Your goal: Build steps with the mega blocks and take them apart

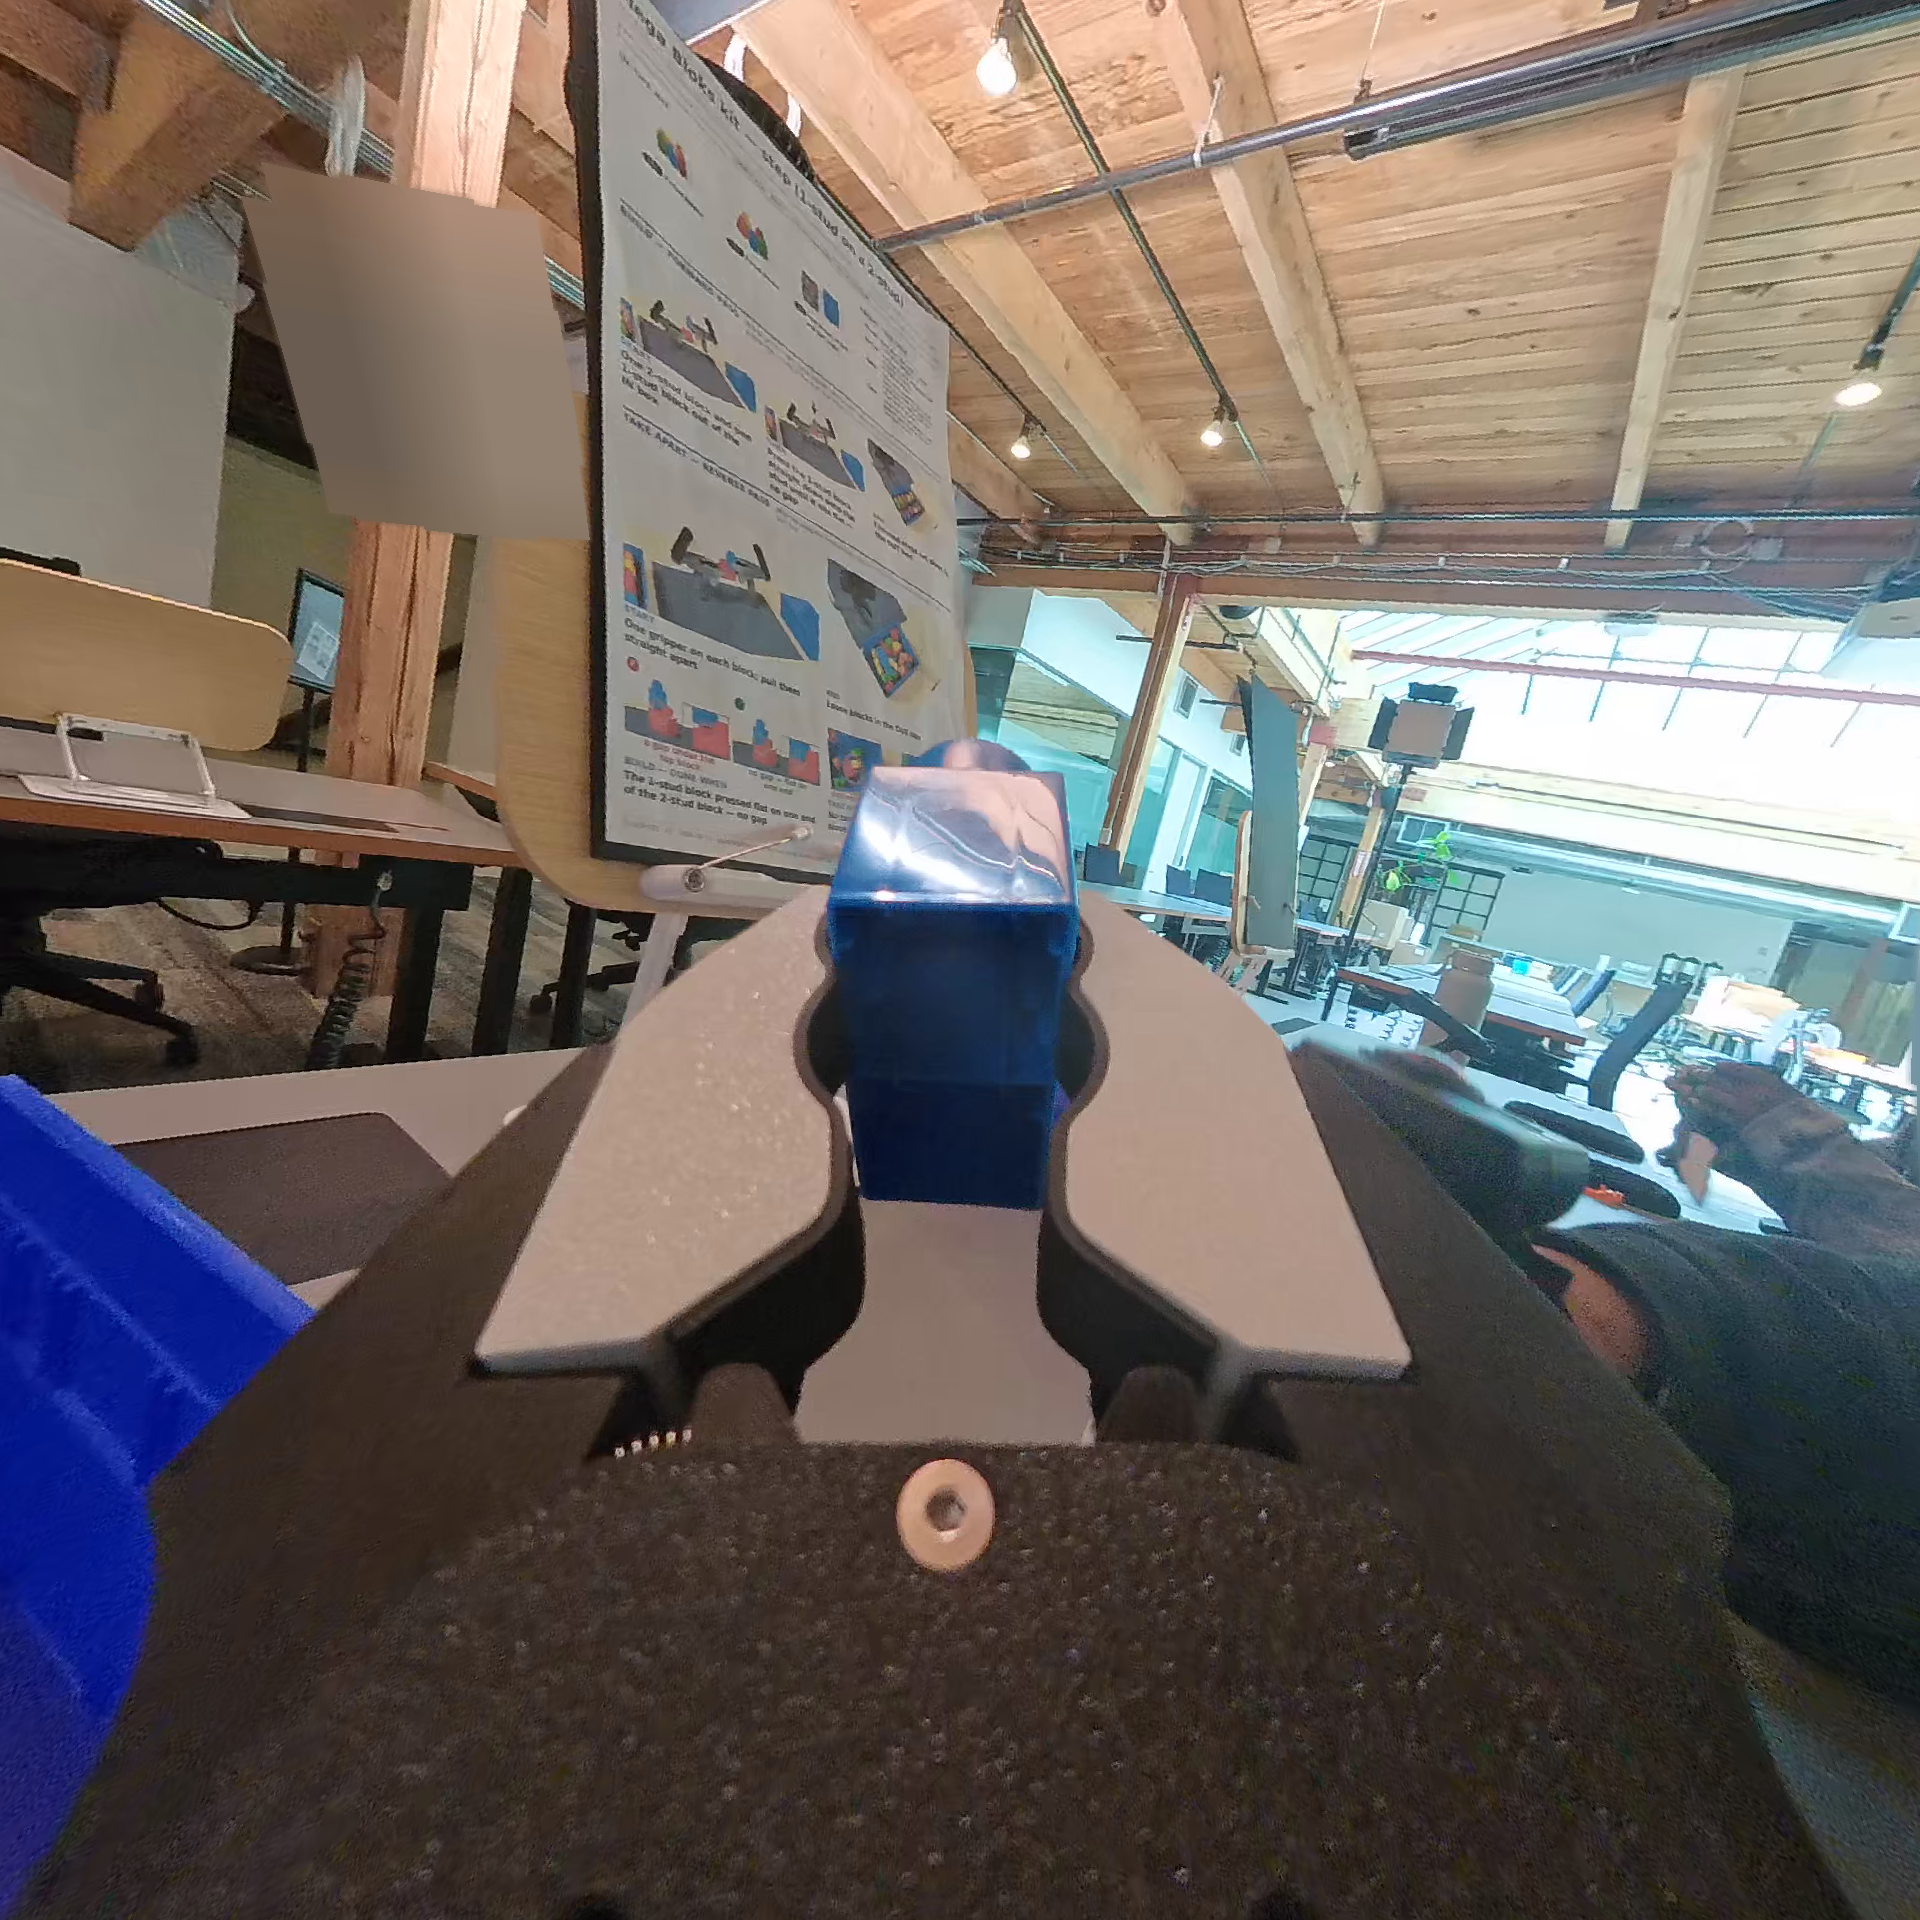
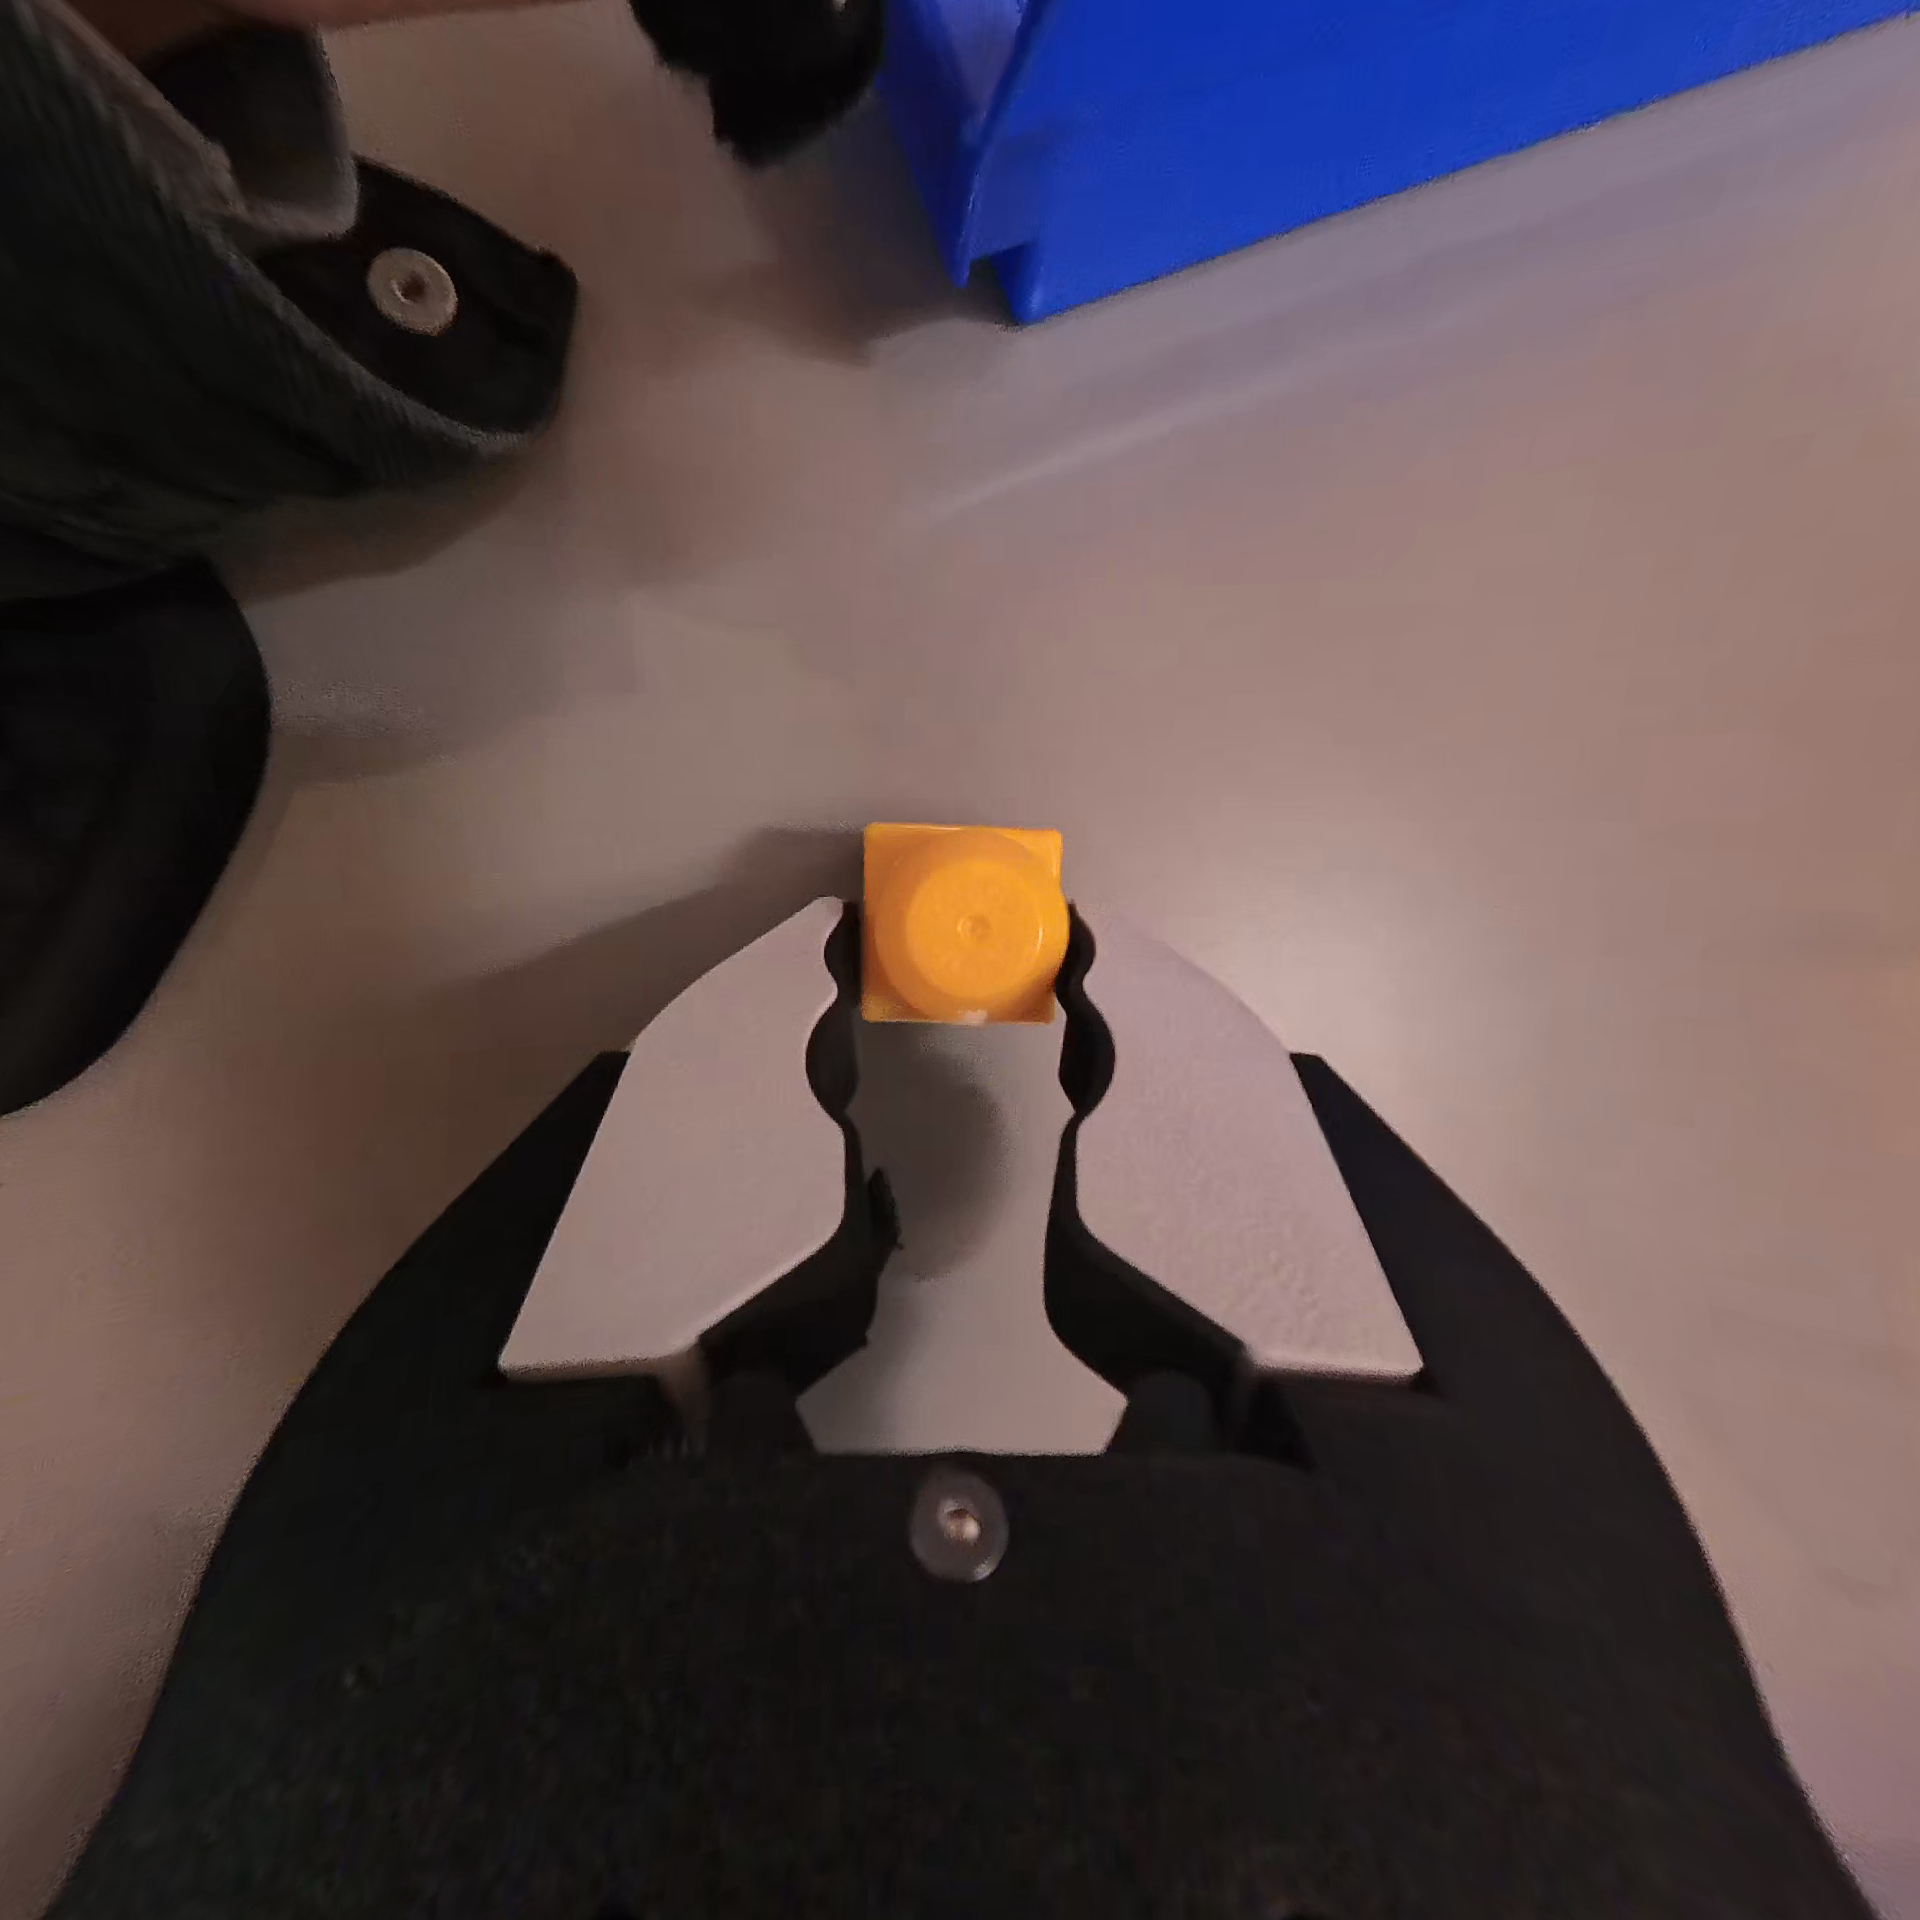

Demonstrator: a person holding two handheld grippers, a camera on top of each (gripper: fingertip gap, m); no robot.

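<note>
the blue block is held up in the air, its long axis running straight along the fingers away from the camera, with one glossy end face and a rounded stud at the far tip. the left gripper is clamped on the blue block, its grey fingers pressing both long sides. the orange block has its single round stud pointing straight at the camera, above the grey table. the right gripper is closed narrowly on the orange block, fingertips touching its two side faces. a blue bin sits well apart at the table's far edge.
</note>
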